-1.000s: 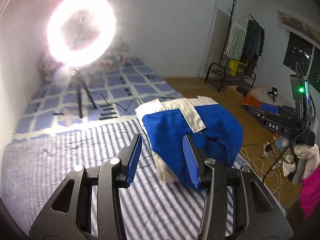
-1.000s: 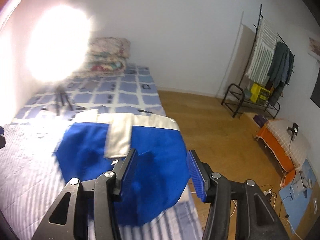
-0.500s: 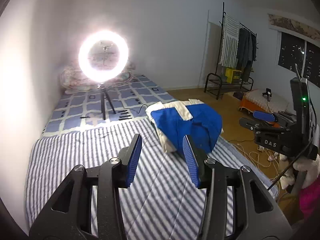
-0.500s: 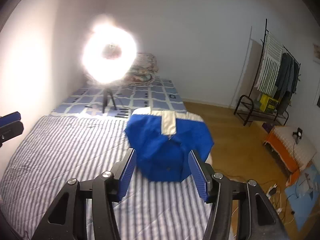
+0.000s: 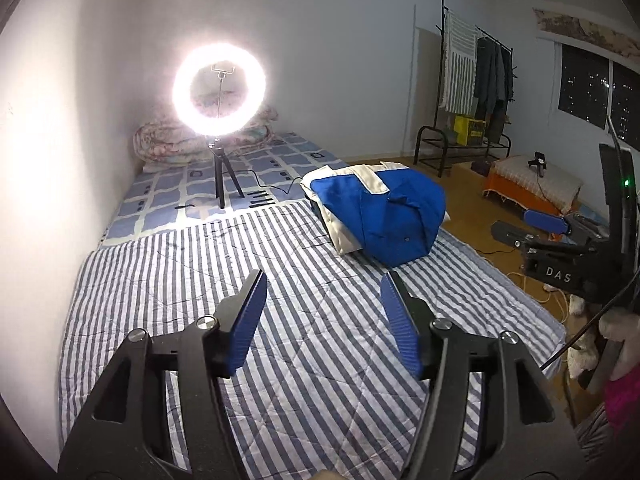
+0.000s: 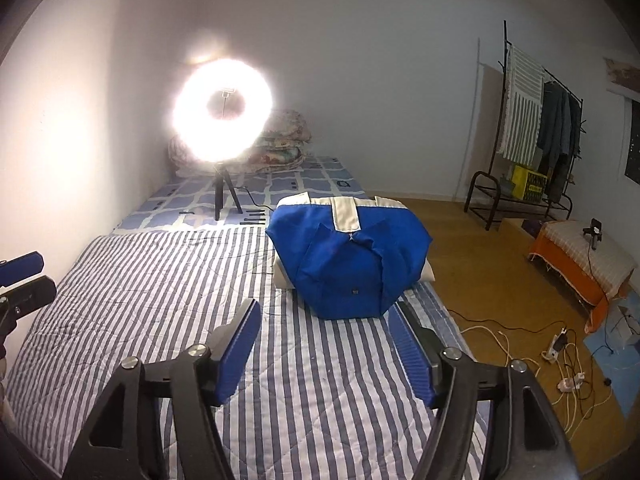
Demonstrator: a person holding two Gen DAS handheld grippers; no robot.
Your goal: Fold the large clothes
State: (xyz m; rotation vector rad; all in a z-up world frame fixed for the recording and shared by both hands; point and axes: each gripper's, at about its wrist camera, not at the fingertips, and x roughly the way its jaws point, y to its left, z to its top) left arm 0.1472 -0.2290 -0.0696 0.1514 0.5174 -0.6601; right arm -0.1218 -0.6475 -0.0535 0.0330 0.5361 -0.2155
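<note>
A folded blue and cream garment (image 5: 380, 216) (image 6: 348, 260) lies in a bundle on the striped quilt (image 5: 200, 280) (image 6: 140, 280), near the bed's right edge. My left gripper (image 5: 324, 280) hovers over the quilt well short of the bundle, its jaws opening with nothing between them. My right gripper (image 6: 324, 308) sits just in front of the bundle's near edge, apart from it; its jaws are also opening and hold nothing. The right gripper (image 5: 544, 220) also shows at the right of the left wrist view, and the left gripper (image 6: 20, 268) shows at the left edge of the right wrist view.
A lit ring light on a small tripod (image 5: 219, 92) (image 6: 223, 112) stands on the checked sheet behind the quilt, its cable trailing. Folded bedding (image 5: 168, 144) lies by the wall. On the floor at right are a clothes rack (image 6: 532, 128), an orange-covered stool (image 6: 580, 256) and loose cables (image 6: 560, 352).
Both grippers have pulled back from the garment, which now lies farther off on the quilt. Their jaws stand wider than in the earlier frames.
</note>
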